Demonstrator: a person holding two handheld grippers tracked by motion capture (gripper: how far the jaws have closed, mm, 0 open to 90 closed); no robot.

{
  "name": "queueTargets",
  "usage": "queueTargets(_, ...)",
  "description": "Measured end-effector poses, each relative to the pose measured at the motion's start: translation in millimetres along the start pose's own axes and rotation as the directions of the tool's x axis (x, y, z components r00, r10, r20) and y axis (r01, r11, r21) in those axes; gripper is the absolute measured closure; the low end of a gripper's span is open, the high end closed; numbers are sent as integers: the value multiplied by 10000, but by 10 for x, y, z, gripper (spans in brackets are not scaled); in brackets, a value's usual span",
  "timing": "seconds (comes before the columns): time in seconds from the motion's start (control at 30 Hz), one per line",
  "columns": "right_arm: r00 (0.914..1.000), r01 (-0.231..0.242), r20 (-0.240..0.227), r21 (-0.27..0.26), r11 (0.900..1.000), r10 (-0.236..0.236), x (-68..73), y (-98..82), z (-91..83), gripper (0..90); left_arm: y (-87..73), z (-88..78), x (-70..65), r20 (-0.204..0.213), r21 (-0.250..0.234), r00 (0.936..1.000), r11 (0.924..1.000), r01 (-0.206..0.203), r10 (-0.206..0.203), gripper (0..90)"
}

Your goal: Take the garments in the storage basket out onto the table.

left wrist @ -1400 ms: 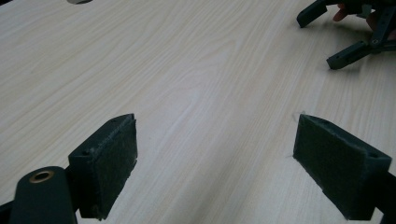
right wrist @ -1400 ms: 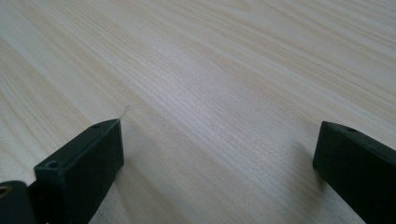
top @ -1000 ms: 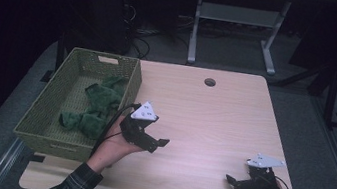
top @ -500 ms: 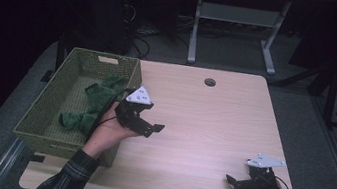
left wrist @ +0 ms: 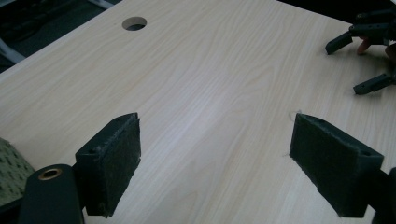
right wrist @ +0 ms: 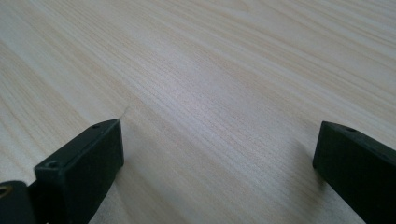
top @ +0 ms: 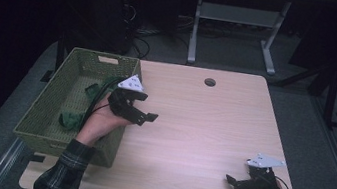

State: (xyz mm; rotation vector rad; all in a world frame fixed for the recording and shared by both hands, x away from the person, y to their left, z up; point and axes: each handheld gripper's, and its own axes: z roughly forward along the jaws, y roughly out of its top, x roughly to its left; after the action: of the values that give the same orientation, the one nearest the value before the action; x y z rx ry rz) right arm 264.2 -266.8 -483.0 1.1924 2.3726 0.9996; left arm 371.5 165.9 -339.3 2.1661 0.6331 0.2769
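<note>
My left gripper hovers over the table's left side, right beside the basket's near right wall, held by a hand in a plaid sleeve. Its jaws stand wide open with nothing between them, as the left gripper view shows over bare wood. My right gripper rests low at the table's front right, also open and empty, with only wood grain between its jaws in the right gripper view. The right gripper also appears far off in the left gripper view.
A green woven basket stands on the table's left side with crumpled green cloth inside. A round cable hole lies near the far edge. The light wooden table is bordered by dark floor and a metal stand behind.
My left gripper has drifted back and left, closer to the basket's right wall, staying open. The right gripper has not moved.
</note>
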Motion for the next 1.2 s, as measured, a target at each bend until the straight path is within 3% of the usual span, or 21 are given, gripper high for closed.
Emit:
queueTargets(0.27, 10000, 49, 6, -26, 10000, -49, -3, 0, 2, 15, 33, -61, 171, -343, 50, 9993, 9999, 137, -135, 159)
queueTargets(0.67, 10000, 46, -38, -25, 10000, -47, -4, 1, 2, 15, -101, -228, 385, -727, 73, 9964, 9989, 453, -446, 160)
queueTargets(0.9, 10000, 47, -37, -24, 10000, -47, -5, 1, 2, 15, -201, -359, 515, -982, 7, 9916, 9965, 842, -837, 163)
queueTargets(1.2, 10000, 50, -39, -28, 10000, -50, -5, 1, 2, 15, -346, -531, 691, -1709, 181, 9792, 9933, 1143, -1095, 205)
